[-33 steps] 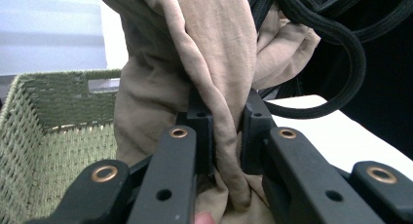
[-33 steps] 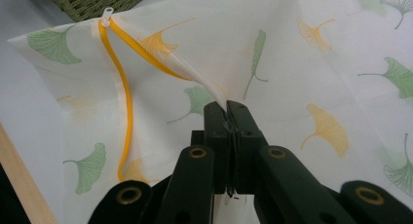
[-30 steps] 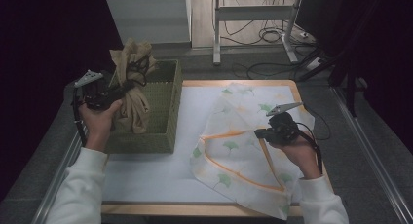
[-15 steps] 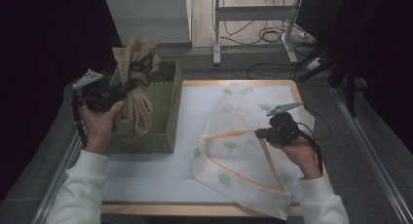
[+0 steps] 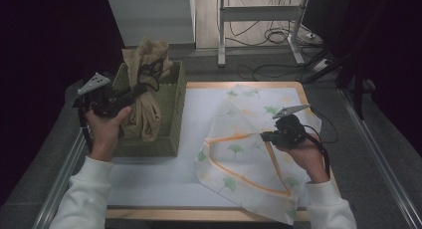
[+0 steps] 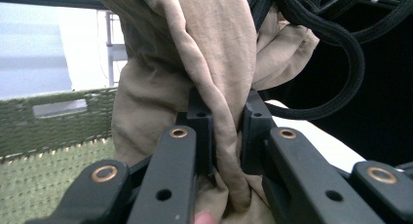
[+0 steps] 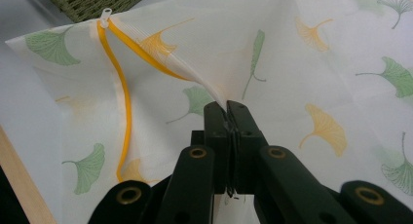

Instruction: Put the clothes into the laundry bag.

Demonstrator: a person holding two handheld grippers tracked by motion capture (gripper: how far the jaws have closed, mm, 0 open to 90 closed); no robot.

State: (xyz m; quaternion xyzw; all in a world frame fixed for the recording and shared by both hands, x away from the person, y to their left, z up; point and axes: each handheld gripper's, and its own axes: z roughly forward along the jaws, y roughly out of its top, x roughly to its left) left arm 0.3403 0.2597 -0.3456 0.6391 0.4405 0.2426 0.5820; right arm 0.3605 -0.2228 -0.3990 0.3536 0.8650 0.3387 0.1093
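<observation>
My left gripper (image 6: 221,131) pinches the tan garment (image 6: 204,53) above the basket (image 5: 171,107); my right gripper (image 7: 227,118) pinches the mesh bag (image 7: 302,63) edge, apparently to hold its mouth up.

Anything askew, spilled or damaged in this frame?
Nothing damaged or spilled. The tan garment hangs bunched from the left gripper above the green basket, a black cord tangled with it. The right gripper pinches the leaf-print bag by its zipper edge.

Woven green basket (image 5: 171,114), coarse matt weave. Tan garment (image 6: 204,53): soft matt creased cloth; black braided cord (image 6: 341,44). Thin white mesh bag (image 7: 302,63), leaf print. Pale wood table edge (image 5: 199,213). Matt black jaws.
</observation>
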